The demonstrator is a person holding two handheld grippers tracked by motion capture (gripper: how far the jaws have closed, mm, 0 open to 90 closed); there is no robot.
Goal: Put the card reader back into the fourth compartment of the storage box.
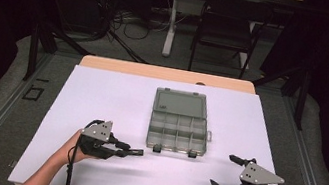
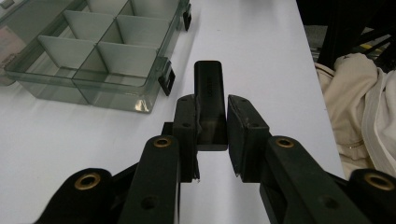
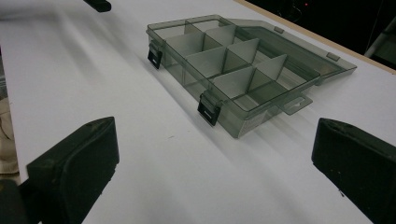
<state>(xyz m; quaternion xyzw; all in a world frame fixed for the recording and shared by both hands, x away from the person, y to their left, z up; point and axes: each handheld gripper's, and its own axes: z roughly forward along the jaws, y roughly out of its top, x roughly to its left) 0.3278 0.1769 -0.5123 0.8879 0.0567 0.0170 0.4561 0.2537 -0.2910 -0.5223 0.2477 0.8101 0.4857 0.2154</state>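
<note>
My left gripper (image 2: 211, 140) is clamped on a flat black block (image 2: 208, 100), near left of the clear compartment box (image 1: 179, 128). The box lies lid-open mid-worktop (image 1: 101, 97). My right gripper (image 1: 232, 175) stands released, near right.

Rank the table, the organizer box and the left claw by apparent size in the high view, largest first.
1. Table: largest by far.
2. Box, with its lid open.
3. Left claw, shut on a small black piece; it looks smaller than the box though nearer the camera, so the order seems safe.
</note>
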